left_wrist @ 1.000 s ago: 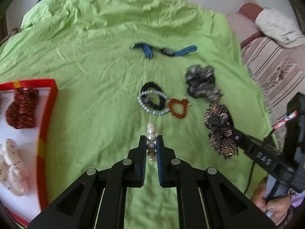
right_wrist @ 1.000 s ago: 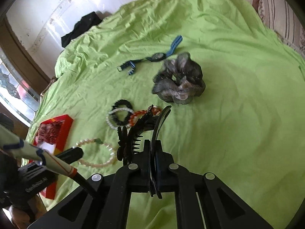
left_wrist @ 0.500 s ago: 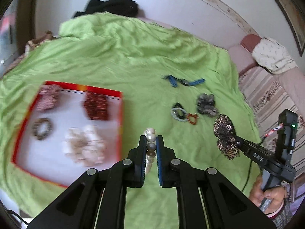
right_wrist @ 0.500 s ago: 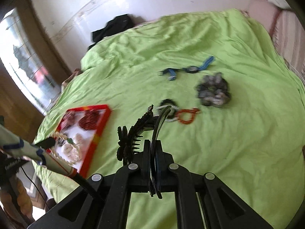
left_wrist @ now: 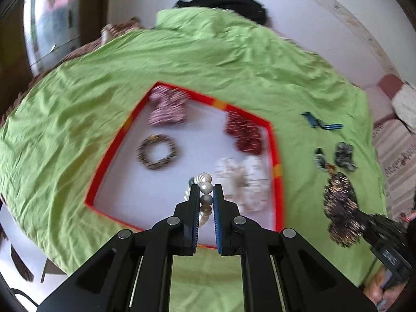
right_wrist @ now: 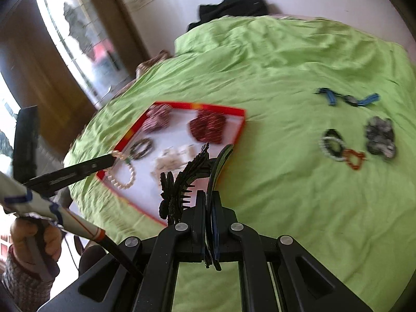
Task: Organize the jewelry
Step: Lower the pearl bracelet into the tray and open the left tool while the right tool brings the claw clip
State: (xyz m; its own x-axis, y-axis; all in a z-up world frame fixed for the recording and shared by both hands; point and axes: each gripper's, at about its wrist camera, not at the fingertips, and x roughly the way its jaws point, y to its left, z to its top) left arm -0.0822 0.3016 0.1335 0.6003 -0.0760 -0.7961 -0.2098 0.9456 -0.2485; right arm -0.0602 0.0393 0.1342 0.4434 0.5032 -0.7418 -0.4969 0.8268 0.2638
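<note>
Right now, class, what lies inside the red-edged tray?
Inside the tray: a pink scrunchie, a dark red scrunchie, a beaded bracelet and a white scrunchie. The left tool and its pearl bracelet cover the near part.

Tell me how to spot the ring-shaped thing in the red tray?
Find the red-edged white tray on the green bedsheet. Near its left side lies a dark speckled bracelet. It is the only open ring there; its neighbours are puffy bunches.

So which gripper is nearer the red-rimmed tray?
Left. The left gripper holds the pearl bracelet over the tray; the right gripper, gripping the black hair clip, hangs near its edge.
</note>
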